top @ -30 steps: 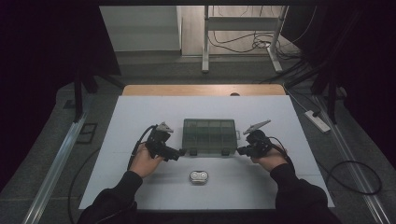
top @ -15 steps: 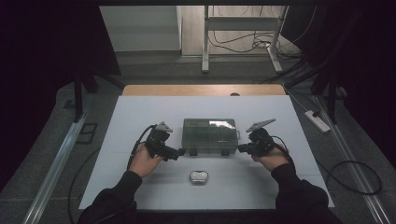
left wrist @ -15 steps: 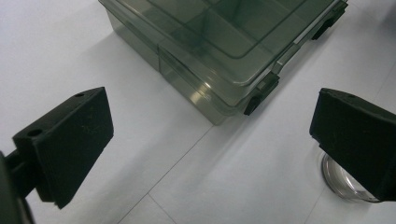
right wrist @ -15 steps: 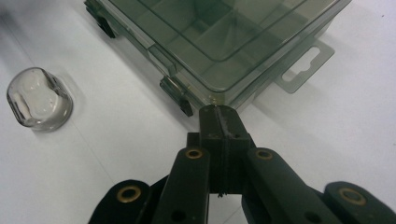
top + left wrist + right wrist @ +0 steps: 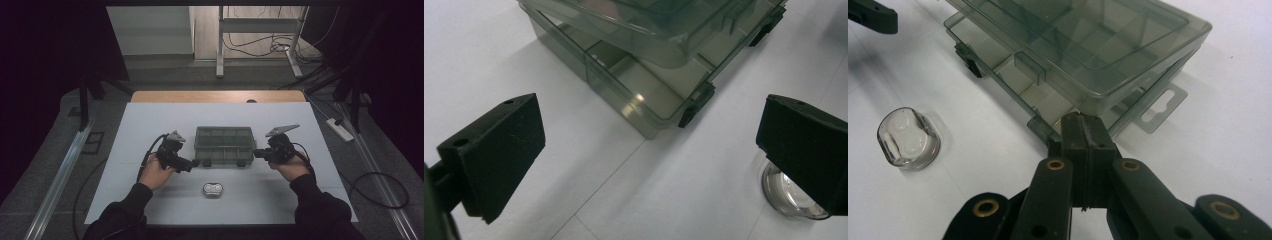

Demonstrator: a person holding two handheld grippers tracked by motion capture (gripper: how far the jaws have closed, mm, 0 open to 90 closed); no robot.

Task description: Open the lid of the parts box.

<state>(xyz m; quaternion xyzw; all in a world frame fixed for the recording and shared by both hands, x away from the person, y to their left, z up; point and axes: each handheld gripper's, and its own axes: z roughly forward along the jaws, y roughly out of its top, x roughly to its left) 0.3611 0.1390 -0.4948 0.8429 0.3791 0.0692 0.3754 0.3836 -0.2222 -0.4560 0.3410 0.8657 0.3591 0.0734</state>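
Note:
A smoky clear compartment box (image 5: 224, 145) sits mid-table with its lid ajar above the base (image 5: 639, 75) (image 5: 1073, 55). My left gripper (image 5: 193, 163) is open just off the box's left front corner. In the left gripper view its jaws (image 5: 649, 155) stand wide apart with bare table between them and a black latch (image 5: 689, 112) ahead. My right gripper (image 5: 256, 153) is shut, and its joined tips (image 5: 1084, 135) touch the box's right front corner under the lid's edge. A small clear case (image 5: 213, 189) with two white round pieces (image 5: 908, 137) lies in front of the box.
The white table cover (image 5: 150, 125) ends at a wooden strip (image 5: 215, 96) at the back. The box's hang tab (image 5: 1160, 107) juts from its right end. Cables trail from both grippers toward the person's sleeves. A power strip (image 5: 340, 130) lies on the floor to the right.
A bright glint showed on the lid half a second ago and is gone now, so the lid has tilted slightly. Both hands have barely moved.

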